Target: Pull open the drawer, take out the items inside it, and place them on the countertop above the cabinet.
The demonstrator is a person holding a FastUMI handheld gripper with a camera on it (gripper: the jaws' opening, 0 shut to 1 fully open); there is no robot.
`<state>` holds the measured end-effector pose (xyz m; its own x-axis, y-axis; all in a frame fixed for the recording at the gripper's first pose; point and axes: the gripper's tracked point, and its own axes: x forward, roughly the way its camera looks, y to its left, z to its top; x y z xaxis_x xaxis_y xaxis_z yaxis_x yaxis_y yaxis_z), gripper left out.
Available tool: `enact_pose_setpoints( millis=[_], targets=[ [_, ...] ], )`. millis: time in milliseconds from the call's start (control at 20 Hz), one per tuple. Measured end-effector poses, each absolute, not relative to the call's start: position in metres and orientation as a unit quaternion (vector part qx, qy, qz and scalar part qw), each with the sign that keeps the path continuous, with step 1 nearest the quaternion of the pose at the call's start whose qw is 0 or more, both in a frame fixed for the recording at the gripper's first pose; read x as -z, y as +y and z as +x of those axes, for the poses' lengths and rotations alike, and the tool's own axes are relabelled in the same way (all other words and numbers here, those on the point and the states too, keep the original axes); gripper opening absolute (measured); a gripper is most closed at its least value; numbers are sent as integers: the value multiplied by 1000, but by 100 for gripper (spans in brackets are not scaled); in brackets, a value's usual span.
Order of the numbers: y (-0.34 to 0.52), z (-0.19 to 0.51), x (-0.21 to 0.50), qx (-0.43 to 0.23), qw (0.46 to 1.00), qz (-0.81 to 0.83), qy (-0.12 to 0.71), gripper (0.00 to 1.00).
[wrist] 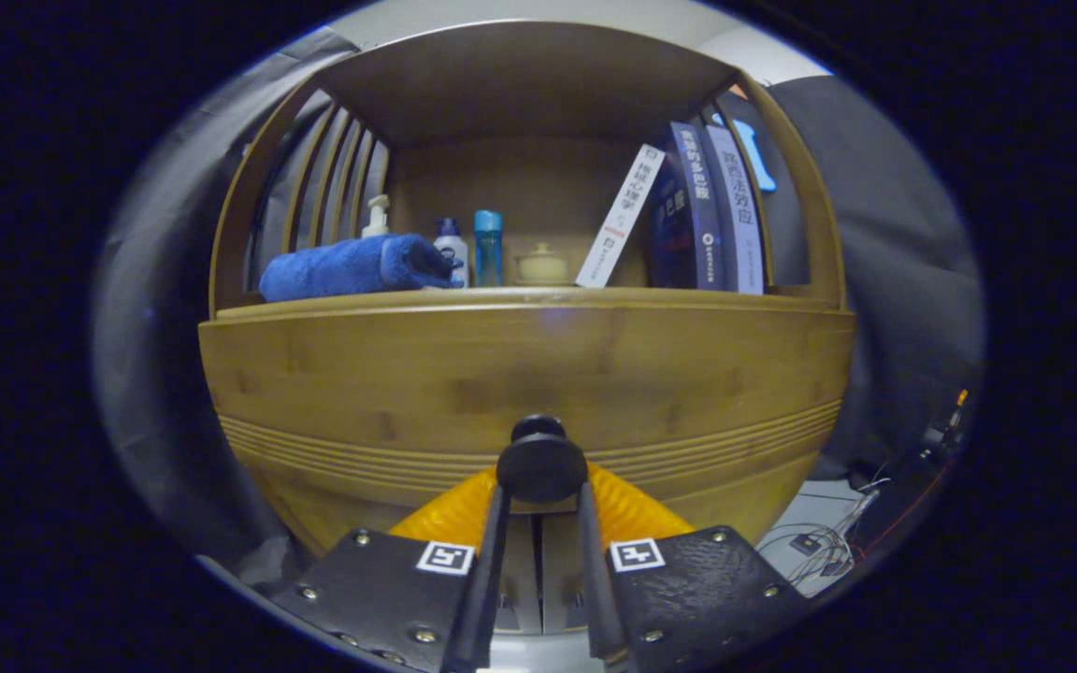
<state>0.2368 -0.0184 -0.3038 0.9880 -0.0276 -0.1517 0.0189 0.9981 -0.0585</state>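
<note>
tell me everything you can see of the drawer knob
The knob is a dark, round, matte disc on a short stem, fixed at the middle of the wooden drawer front, just above a band of grooves. It points straight out toward the camera. The gripper has one finger on each side of it, both seeming to touch its rim. The drawer looks shut. What the knob is made of cannot be told.
</note>
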Motion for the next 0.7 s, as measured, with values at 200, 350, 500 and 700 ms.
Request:
enact_pose_setpoints(
  millis=[200, 350, 500, 700],
  targets=[
    [-17, 236, 300, -2, 998, -20, 63, 40],
    [-15, 235, 286, -10, 999, 9, 44, 45],
    [-17, 238, 282, 7, 1000, 1, 31, 42],
    [-16, 228, 287, 19, 998, 25, 47, 37]
  ],
)
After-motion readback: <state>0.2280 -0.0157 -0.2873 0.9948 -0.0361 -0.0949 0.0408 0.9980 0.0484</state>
